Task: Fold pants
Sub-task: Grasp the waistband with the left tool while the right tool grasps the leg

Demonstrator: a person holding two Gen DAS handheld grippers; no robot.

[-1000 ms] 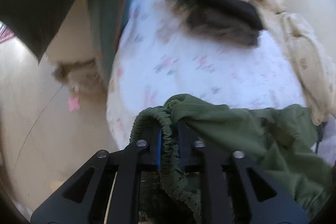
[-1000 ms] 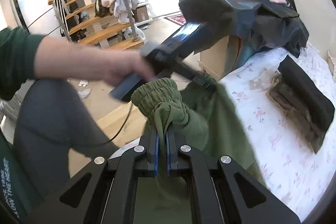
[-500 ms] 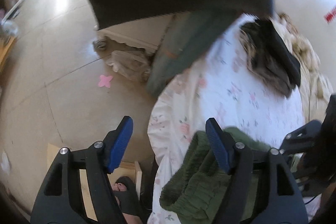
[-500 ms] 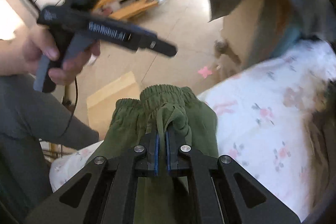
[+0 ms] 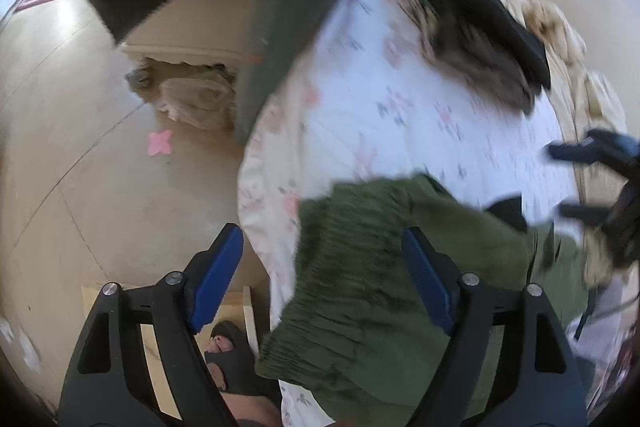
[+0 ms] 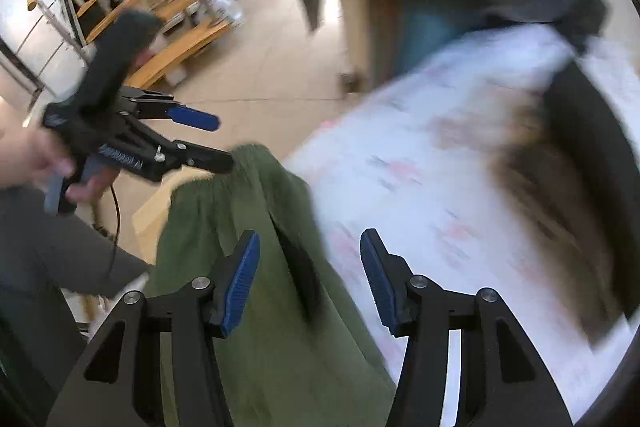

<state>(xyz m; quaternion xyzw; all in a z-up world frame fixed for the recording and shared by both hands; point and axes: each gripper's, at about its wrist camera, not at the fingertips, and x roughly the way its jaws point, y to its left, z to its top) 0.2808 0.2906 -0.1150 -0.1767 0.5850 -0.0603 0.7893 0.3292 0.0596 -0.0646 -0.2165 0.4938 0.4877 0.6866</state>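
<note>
Green pants (image 5: 372, 291) lie on the near edge of the floral bedsheet (image 5: 400, 115); left gripper (image 5: 320, 279) and right gripper (image 6: 310, 279) have just been opening, jaws wide, gripping nothing.

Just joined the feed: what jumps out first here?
The green pants lie at the near corner of the floral bedsheet, their gathered waistband at its edge. Both the left gripper and right gripper hang open over them, jaws just opened. A dark folded garment lies farther back.
</note>
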